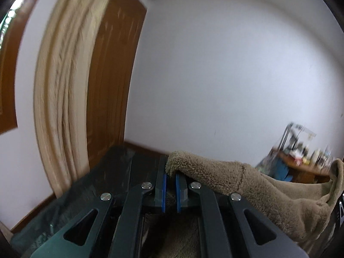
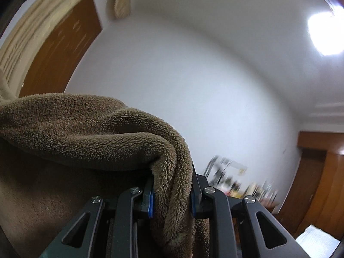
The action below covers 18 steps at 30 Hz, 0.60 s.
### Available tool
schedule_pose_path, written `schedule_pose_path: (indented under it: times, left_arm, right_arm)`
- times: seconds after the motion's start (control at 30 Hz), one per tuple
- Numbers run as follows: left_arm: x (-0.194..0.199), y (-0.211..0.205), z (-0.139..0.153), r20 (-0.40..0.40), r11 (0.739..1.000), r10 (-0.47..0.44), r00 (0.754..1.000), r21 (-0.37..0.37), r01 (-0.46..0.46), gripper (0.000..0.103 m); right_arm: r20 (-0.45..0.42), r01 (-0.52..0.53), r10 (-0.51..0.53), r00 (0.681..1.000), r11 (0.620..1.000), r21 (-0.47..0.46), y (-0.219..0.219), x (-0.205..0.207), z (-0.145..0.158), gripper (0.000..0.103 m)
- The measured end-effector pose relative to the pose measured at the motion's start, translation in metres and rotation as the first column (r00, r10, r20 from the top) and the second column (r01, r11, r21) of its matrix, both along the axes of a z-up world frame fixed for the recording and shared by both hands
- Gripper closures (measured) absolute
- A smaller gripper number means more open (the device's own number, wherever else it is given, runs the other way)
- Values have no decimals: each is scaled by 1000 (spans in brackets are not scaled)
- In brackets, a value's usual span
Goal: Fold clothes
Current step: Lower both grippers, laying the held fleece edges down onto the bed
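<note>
Dark work surface up close, wooden table far right.
A glossy dark-green sheet lies on the near surface, wrinkled along its left edge. Brown fleece shows above it low in frame; can't tell if they touch. The far table carries small clutter, too blurred to identify.

From here the far shelf and its clutter are smeared by blur; I can't name anything on it. The fleece runs off the left and bottom edges, and it hides my right gripper's fingertips. The curtain is blurred too.
</note>
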State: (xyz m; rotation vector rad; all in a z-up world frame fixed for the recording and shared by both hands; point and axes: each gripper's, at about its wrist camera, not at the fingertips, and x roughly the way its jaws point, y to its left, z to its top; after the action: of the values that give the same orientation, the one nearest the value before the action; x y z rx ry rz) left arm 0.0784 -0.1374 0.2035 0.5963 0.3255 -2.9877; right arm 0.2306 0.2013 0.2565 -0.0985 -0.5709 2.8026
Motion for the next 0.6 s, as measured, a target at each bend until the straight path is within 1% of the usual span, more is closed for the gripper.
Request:
schedule_pose_path:
  times: [0.03,0.1,0.13,0.2,0.27,0.3,0.33,0.37,0.43,0.47,0.53,0.6]
  left_arm:
    - [-18,1,-12,44,1000,-1,999,-4,1,95]
    - [-48,7,-38,128,1000,-5,992,-13,7,95]
    - [-61,10,-50,166,1000,-4,986,-20,7,95]
    - [-82,16,-72,230,999,-1,973,-37,10,95]
    - [-97,24,-91,282,998,2,959,-58,16,95]
    - [-104,28,-100,308,997,3,951,-69,19,95]
    - [-112,31,-109,332,997,7,943,-79,20,95]
    - [-119,33,-118,355,996,11,935,-89,22,95]
    - [-132,37,-136,414,994,24,910,-105,21,95]
    - [-139,39,-145,443,993,31,896,-113,21,95]
    - [-152,38,-160,496,993,37,867,-114,23,95]
    - [-161,38,-172,535,993,40,844,-116,26,94]
  right_arm:
    - [37,-4,4,999,1000,-9,2,-10,-7,80]
    - [146,-9,12,989,1000,-26,7,-39,-27,80]
    - [190,-12,18,982,999,-32,4,-55,-32,80]
    - [292,-18,31,956,999,-48,11,-74,-53,80]
    - [391,-24,50,919,997,-72,37,-74,-103,80]
    - [434,-27,61,899,996,-85,37,-85,-110,80]
    - [469,-29,73,880,995,-100,34,-102,-126,80]
    - [501,-29,81,862,993,-113,31,-110,-140,80]
    - [563,-25,100,821,990,-138,24,-126,-166,80]
    - [593,-20,110,798,988,-156,15,-137,-174,80]
    - [644,-10,142,752,979,-205,22,-146,-190,80]
    - [668,3,162,727,971,-240,33,-156,-201,76]
